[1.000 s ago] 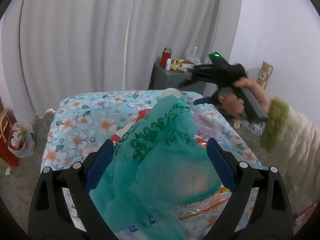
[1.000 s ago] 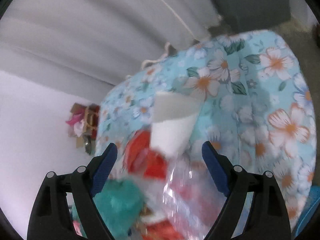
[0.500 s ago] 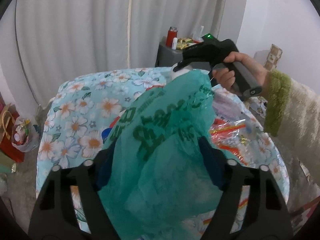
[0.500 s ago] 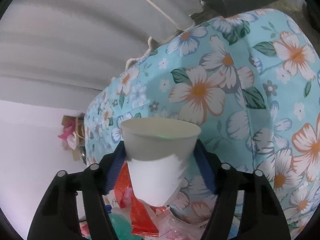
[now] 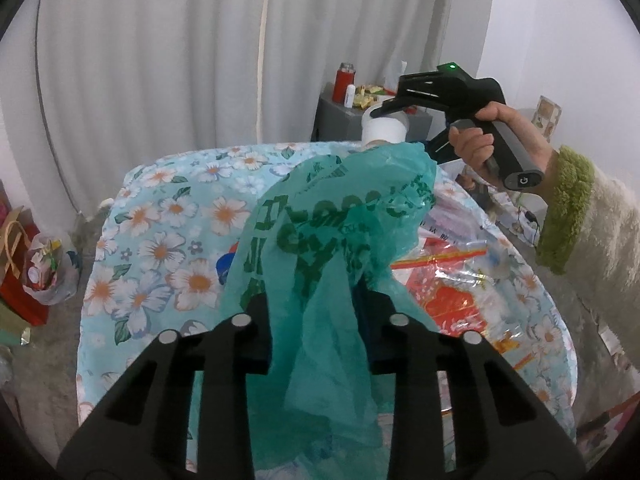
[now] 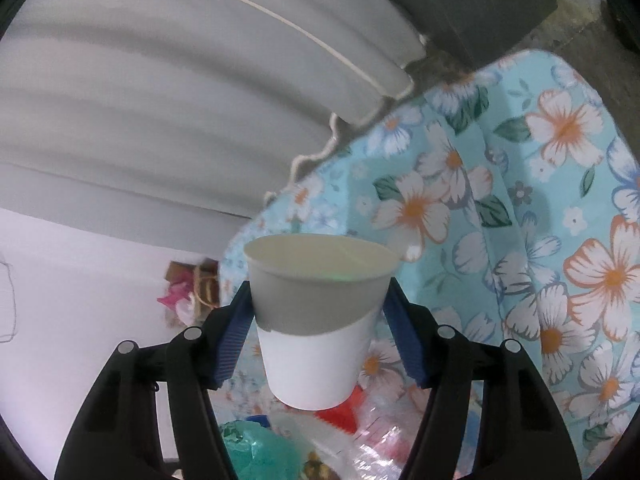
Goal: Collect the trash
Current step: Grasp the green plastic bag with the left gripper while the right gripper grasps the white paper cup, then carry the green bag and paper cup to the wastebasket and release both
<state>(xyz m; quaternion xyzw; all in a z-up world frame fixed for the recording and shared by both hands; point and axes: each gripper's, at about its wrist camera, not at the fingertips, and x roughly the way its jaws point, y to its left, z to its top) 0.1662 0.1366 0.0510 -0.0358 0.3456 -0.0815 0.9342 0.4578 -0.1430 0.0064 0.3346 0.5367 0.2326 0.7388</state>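
Note:
My left gripper [image 5: 316,316] is shut on a green plastic bag [image 5: 340,224] with dark green print and holds it up over the table. My right gripper [image 6: 320,320] is shut on a white paper cup [image 6: 318,320], upright and lifted off the table. In the left wrist view the cup [image 5: 385,128] hangs just beyond the top edge of the bag, held by the right gripper [image 5: 390,110]. Red and clear plastic wrappers [image 5: 448,280] lie on the flowered tablecloth [image 5: 168,232] under the bag.
A grey side cabinet [image 5: 340,124] with a red flask [image 5: 345,82] and snacks stands behind the table by the white curtain. A filled plastic bag [image 5: 48,272] and a red paper bag sit on the floor at the left.
My right gripper closed on the paper cup and lifted it off the table. My left gripper closed on the green bag and raised it toward the cup.

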